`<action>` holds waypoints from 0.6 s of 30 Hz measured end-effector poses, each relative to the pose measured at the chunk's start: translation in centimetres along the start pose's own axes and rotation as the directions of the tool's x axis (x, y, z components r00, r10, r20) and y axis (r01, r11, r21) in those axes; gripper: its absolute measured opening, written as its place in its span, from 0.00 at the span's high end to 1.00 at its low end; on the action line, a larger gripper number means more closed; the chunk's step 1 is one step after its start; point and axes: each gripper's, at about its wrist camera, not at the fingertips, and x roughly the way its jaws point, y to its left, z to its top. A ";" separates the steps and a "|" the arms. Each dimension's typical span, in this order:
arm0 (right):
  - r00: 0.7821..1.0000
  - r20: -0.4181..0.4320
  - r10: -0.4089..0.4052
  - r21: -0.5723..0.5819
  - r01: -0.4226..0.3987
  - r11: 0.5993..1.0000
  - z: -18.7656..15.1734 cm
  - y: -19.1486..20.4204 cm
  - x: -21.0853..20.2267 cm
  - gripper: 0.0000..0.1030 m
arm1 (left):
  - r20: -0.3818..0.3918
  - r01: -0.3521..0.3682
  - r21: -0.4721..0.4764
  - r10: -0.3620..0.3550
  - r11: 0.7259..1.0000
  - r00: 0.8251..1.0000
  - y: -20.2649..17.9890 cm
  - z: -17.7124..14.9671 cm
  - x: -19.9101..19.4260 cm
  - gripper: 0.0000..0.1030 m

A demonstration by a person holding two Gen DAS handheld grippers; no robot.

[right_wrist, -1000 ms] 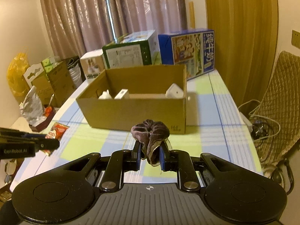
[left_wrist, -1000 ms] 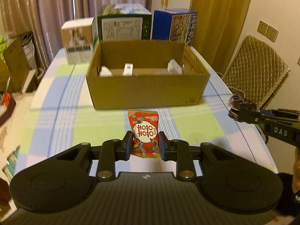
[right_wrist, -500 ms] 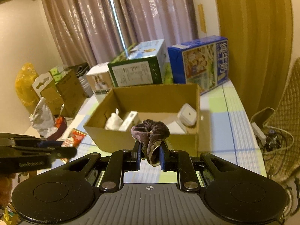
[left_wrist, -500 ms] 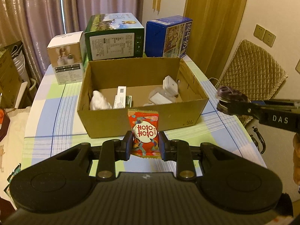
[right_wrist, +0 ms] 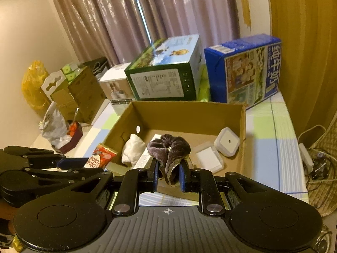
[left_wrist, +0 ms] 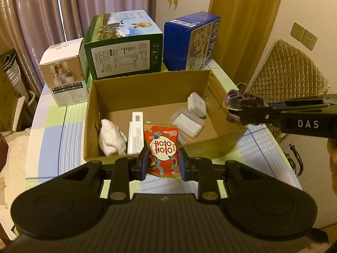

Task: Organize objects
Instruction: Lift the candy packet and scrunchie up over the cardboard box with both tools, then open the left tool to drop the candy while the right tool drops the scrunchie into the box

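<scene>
An open cardboard box (left_wrist: 147, 86) (right_wrist: 189, 113) stands on the checked tablecloth. Inside lie a white cloth (left_wrist: 111, 137) (right_wrist: 132, 147), a long white carton (left_wrist: 135, 135), a clear plastic case (left_wrist: 187, 124) (right_wrist: 208, 158) and a white square device (left_wrist: 197, 104) (right_wrist: 227, 144). My left gripper (left_wrist: 162, 163) is shut on a red snack packet (left_wrist: 163, 149) (right_wrist: 101, 158), held over the box's near wall. My right gripper (right_wrist: 168, 178) (left_wrist: 231, 111) is shut on a dark purple scrunchie (right_wrist: 168, 149) (left_wrist: 242, 99), above the box's near right corner.
Behind the box stand a white carton (left_wrist: 65, 73), a green carton (left_wrist: 124, 46) (right_wrist: 166, 71) and a blue milk carton (left_wrist: 189, 40) (right_wrist: 242, 67). A quilted chair (left_wrist: 288, 76) is to the right. Boxes and bags (right_wrist: 63, 97) crowd the floor at left. Cables (right_wrist: 316, 160) lie at right.
Both grippers have risen and moved forward toward the box with their loads. The box's inside now shows from above.
</scene>
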 end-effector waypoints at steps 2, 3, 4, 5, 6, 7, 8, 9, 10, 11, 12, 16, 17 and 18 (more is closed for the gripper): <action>1.000 -0.018 -0.015 -0.015 0.015 1.000 0.8 -0.2 0.9 0.84 | -0.012 0.001 -0.004 -0.001 1.000 1.000 0.5 0.9 0.7 0.77; 1.000 -0.025 -0.017 -0.012 0.017 1.000 1.1 -0.4 1.3 0.84 | -0.017 -0.004 -0.004 0.004 1.000 1.000 0.8 1.4 1.1 0.77; 0.999 -0.032 -0.016 -0.005 0.016 1.000 1.4 -0.6 1.6 0.84 | -0.018 -0.009 0.002 0.009 1.000 1.000 0.9 1.8 1.4 0.77; 0.999 -0.037 -0.014 0.003 0.014 1.000 1.7 -0.9 2.0 0.84 | -0.020 -0.012 0.006 0.012 1.000 1.000 1.0 2.2 1.7 0.77; 0.999 -0.042 -0.014 0.007 0.014 1.000 2.0 -1.2 2.3 0.84 | -0.024 -0.012 0.009 0.012 1.000 1.000 1.2 2.6 2.0 0.77; 0.999 -0.045 -0.016 0.009 0.016 1.000 2.3 -1.4 2.6 0.84 | -0.027 -0.011 0.008 0.011 1.000 1.000 1.3 2.8 2.3 0.77; 0.999 -0.048 -0.018 0.010 0.018 1.000 2.4 -1.5 2.9 0.84 | -0.030 -0.012 0.005 0.012 1.000 0.999 1.5 3.0 2.5 0.77; 0.999 -0.051 -0.017 0.012 0.018 1.000 2.7 -1.7 3.2 0.84 | -0.034 -0.014 0.002 0.014 1.000 0.999 1.8 3.3 2.9 0.77; 0.998 -0.054 -0.019 0.014 0.019 1.000 2.8 -1.8 3.4 0.84 | -0.036 -0.017 0.002 0.017 1.000 0.999 1.9 3.4 3.2 0.77; 0.998 -0.055 -0.021 0.013 0.022 1.000 2.9 -1.9 3.5 0.84 | -0.036 -0.020 0.002 0.020 1.000 0.999 2.1 3.6 3.5 0.77; 0.998 -0.058 -0.024 0.013 0.025 1.000 3.0 -2.0 3.7 0.84 | -0.037 -0.020 0.002 0.020 1.000 0.999 2.3 3.6 3.7 0.77; 0.997 -0.072 -0.027 0.016 0.028 0.999 3.3 -2.4 4.4 0.84 | -0.054 -0.017 -0.013 0.017 1.000 0.998 2.9 3.9 4.6 0.77; 0.997 -0.075 -0.028 0.016 0.029 0.999 3.3 -2.5 4.6 0.84 | -0.054 -0.019 -0.013 0.018 1.000 0.998 3.0 4.0 4.7 0.77; 0.997 -0.077 -0.029 0.018 0.031 0.999 3.3 -2.6 4.8 0.84 | -0.055 -0.019 -0.013 0.018 1.000 0.998 3.1 4.0 4.9 0.77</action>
